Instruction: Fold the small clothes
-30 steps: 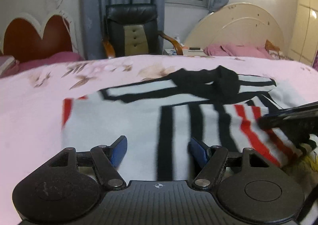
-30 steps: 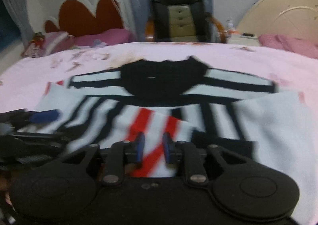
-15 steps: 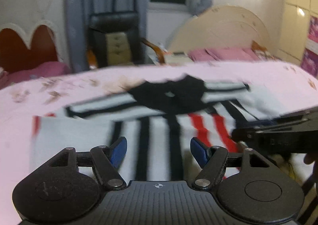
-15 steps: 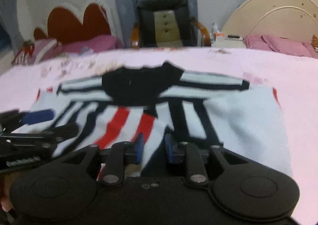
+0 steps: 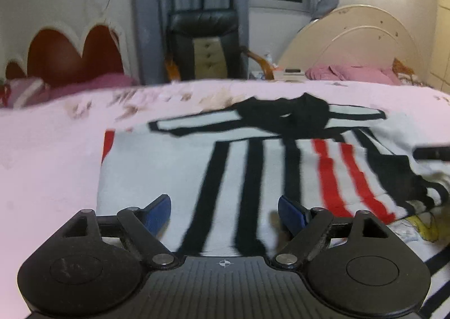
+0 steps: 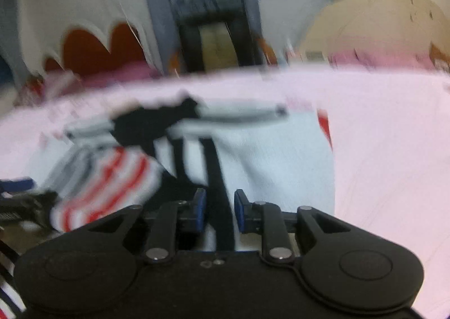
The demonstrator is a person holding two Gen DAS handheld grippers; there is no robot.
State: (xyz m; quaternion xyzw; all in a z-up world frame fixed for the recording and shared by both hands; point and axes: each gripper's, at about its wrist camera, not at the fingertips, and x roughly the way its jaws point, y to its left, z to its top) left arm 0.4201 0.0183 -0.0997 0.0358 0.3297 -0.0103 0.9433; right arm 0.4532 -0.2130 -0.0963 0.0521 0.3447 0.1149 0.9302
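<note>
A small white sweater [image 5: 247,167] with black and red stripes and a black collar [image 5: 284,116] lies flat on the pink bedspread [image 5: 50,150]. My left gripper [image 5: 224,210] hovers over its near hem, jaws wide and still opening, nothing between them. In the right wrist view a red-striped part [image 6: 112,183] lies folded over the sweater [image 6: 275,150]. My right gripper [image 6: 220,207] sits to the right of that fold, jaws opening, a black stripe showing in the gap and the pads off the cloth. The left gripper's blue tip [image 6: 17,183] shows at the far left.
A black armchair [image 5: 205,46] stands beyond the bed's far edge, between a red heart-shaped headboard [image 5: 70,57] and a cream headboard [image 5: 351,40]. Pink pillows [image 5: 354,72] lie at the back right. A yellow-printed cloth [image 5: 424,226] pokes out beside the sweater's near right corner.
My right gripper let go of the red-striped fold and slid right across the sweater, its jaws parting. The left jaws spread wider and that gripper shifted sideways.
</note>
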